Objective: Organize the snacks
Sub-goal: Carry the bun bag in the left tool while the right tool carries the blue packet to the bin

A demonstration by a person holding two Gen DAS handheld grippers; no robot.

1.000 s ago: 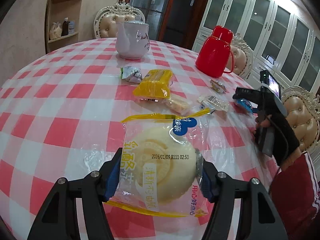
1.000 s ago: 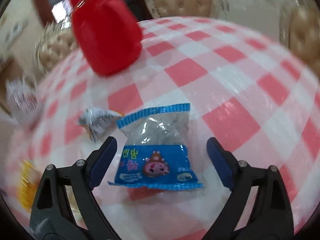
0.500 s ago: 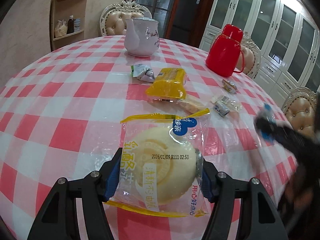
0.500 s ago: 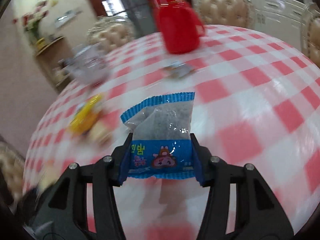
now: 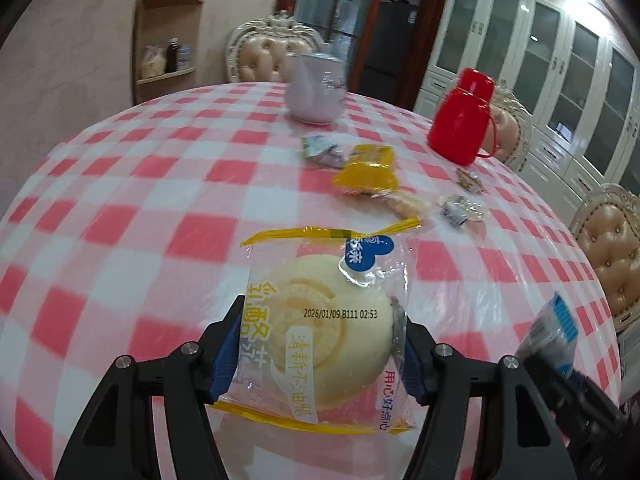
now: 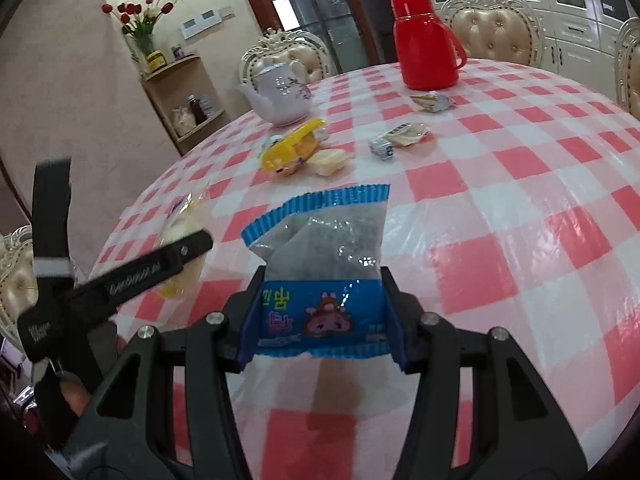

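My left gripper [image 5: 318, 354] is shut on a clear, yellow-edged packet with a pale round bun [image 5: 328, 320], held above the checked table. My right gripper [image 6: 322, 320] is shut on a blue snack packet [image 6: 324, 264] with a cartoon print, also held above the table. In the right wrist view the left gripper [image 6: 120, 276] with its bun packet is at the left; in the left wrist view the blue packet [image 5: 560, 328] shows at the right edge. On the table lie a yellow packet [image 5: 368, 172], a green-white packet [image 5: 320, 150] and small wrapped snacks [image 5: 460, 206].
A round table with a red-and-white checked cloth [image 5: 160, 208] carries a white teapot [image 5: 314, 92] and a red thermos jug [image 5: 460, 120] at the far side. Padded chairs [image 5: 608, 240] stand around it. A corner shelf [image 6: 180, 92] is behind.
My right gripper closed on the blue packet, lifted it and swung it left and toward the near side beside my left gripper. My left gripper kept holding the bun packet and rose a little.
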